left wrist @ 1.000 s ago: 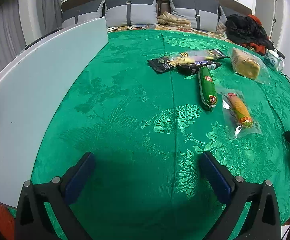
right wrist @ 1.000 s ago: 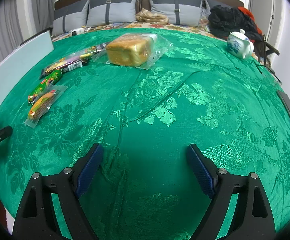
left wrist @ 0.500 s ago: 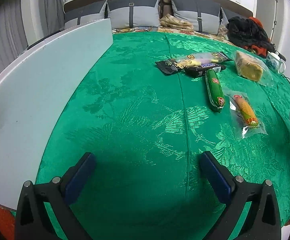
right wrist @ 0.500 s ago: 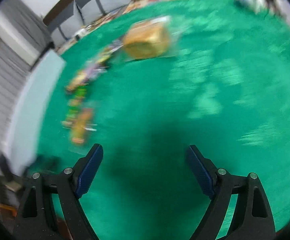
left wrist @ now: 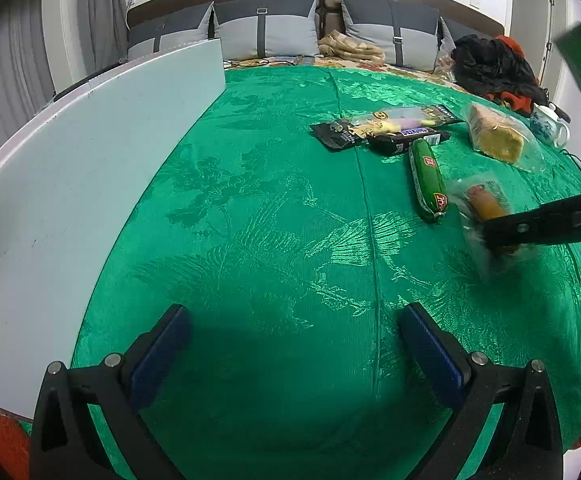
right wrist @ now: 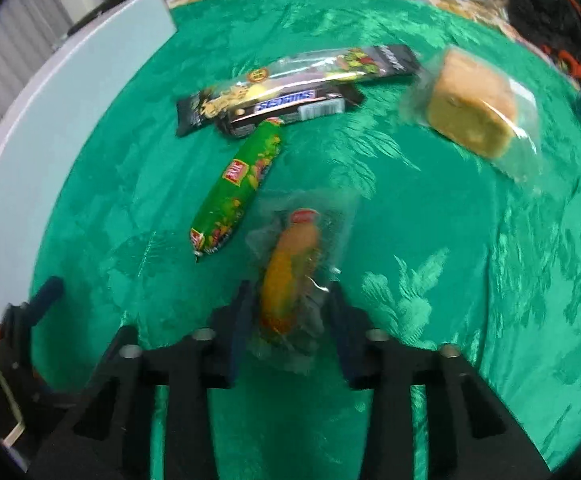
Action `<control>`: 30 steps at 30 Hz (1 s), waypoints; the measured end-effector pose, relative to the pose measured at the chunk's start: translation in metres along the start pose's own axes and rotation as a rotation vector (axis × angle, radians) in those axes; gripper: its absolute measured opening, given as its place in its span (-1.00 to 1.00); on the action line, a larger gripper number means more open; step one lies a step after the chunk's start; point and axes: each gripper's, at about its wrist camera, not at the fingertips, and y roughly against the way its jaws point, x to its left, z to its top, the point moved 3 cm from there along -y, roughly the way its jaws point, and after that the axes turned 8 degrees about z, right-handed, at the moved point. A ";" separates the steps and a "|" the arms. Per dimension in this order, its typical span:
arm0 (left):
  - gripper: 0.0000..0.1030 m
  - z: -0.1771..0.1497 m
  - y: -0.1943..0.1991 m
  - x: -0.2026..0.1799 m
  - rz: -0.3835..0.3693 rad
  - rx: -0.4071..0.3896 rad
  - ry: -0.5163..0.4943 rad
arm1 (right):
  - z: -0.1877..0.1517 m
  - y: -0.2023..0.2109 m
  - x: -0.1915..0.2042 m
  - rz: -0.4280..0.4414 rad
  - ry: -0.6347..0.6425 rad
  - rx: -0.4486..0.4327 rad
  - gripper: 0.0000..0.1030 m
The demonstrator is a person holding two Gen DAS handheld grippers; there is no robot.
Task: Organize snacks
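Note:
A corn cob in a clear packet (right wrist: 290, 264) lies on the green cloth (right wrist: 430, 216). My right gripper (right wrist: 288, 316) has its jaws closing on the packet's near end, and the pads touch its wrap. In the left wrist view the same packet (left wrist: 484, 204) is blurred under the right gripper (left wrist: 494, 240). Just left of it lies a green sausage (right wrist: 238, 188). Beyond are a Snickers bar (right wrist: 290, 106), a long black nut packet (right wrist: 302, 72) and bagged bread (right wrist: 470, 112). My left gripper (left wrist: 290, 344) hangs open over bare cloth at the near edge.
A white board (left wrist: 70, 184) runs along the cloth's left side. A blue and white teapot (left wrist: 548, 128) stands at the far right, with dark clothes (left wrist: 490, 68) behind it. Grey pillows (left wrist: 266, 28) line the back.
My right gripper swung left from bare cloth to the corn packet, tipped downward and closed from wide open onto it. The left gripper stayed where it was, open.

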 end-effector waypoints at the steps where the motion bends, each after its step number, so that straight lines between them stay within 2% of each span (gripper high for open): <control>1: 1.00 0.000 0.000 0.000 0.000 0.000 0.000 | -0.002 0.004 -0.007 0.001 -0.013 -0.004 -0.36; 5: 1.00 0.000 0.000 0.000 0.000 0.000 0.000 | -0.013 0.027 -0.044 -0.092 0.031 -0.052 -0.37; 8: 1.00 0.000 0.000 0.000 0.001 0.000 0.000 | -0.020 0.039 -0.084 -0.147 0.018 -0.078 -0.36; 12: 1.00 0.000 0.000 0.000 0.000 -0.001 0.000 | -0.023 0.052 -0.130 -0.167 0.000 -0.143 -0.25; 13: 1.00 0.000 0.000 0.000 0.000 -0.001 0.000 | -0.024 0.052 -0.139 -0.151 0.006 -0.161 -0.15; 14: 1.00 0.000 0.000 0.000 0.000 -0.001 0.000 | -0.025 0.052 -0.144 -0.147 0.013 -0.178 0.17; 15: 1.00 0.000 0.000 0.000 0.001 -0.001 0.000 | -0.026 0.051 -0.151 -0.161 0.022 -0.196 0.42; 21: 1.00 0.000 0.000 0.000 0.000 -0.001 0.000 | -0.038 0.055 -0.169 -0.089 -0.007 -0.253 0.64; 25: 1.00 0.000 0.000 0.000 0.000 -0.001 0.000 | -0.044 0.056 -0.165 -0.094 0.042 -0.310 0.71; 30: 1.00 0.001 0.000 0.001 0.002 0.000 0.002 | -0.046 0.056 -0.167 -0.092 0.039 -0.309 0.73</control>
